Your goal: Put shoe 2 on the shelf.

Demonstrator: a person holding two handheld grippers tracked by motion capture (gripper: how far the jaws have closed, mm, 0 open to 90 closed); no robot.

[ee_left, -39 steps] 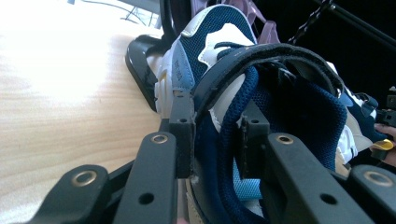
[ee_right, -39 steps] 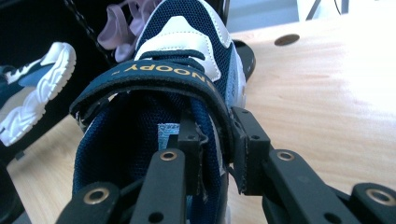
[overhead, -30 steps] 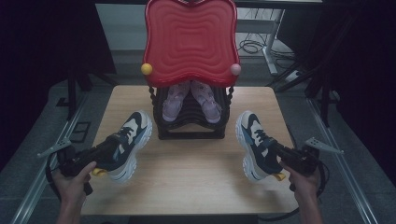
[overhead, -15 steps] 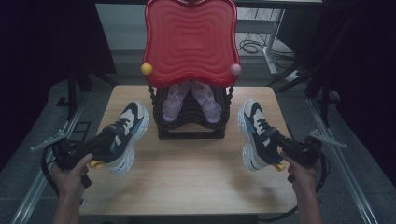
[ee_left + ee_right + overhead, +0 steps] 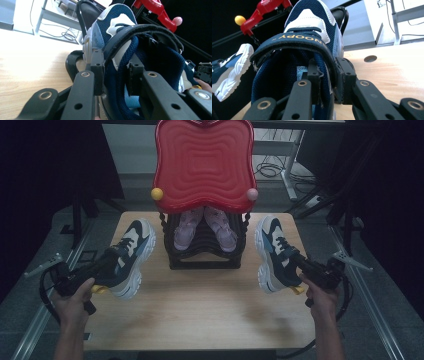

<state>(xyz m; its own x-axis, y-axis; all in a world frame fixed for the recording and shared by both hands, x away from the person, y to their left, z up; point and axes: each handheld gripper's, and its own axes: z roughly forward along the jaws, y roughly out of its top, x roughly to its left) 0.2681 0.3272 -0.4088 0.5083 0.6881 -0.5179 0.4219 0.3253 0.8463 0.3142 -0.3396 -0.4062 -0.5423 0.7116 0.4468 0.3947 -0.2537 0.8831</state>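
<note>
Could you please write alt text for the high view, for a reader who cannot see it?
A person holds a navy-and-white sneaker in each gripper over a wooden table: the left sneaker in the left gripper, the right sneaker in the right gripper. Between them a black rack holds pink shoes under a red tray.

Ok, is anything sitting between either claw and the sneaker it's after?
Nothing visible. The left claw is clamped on the left sneaker's collar, and the right claw grips the right sneaker the same way, one jaw inside each shoe.
</note>
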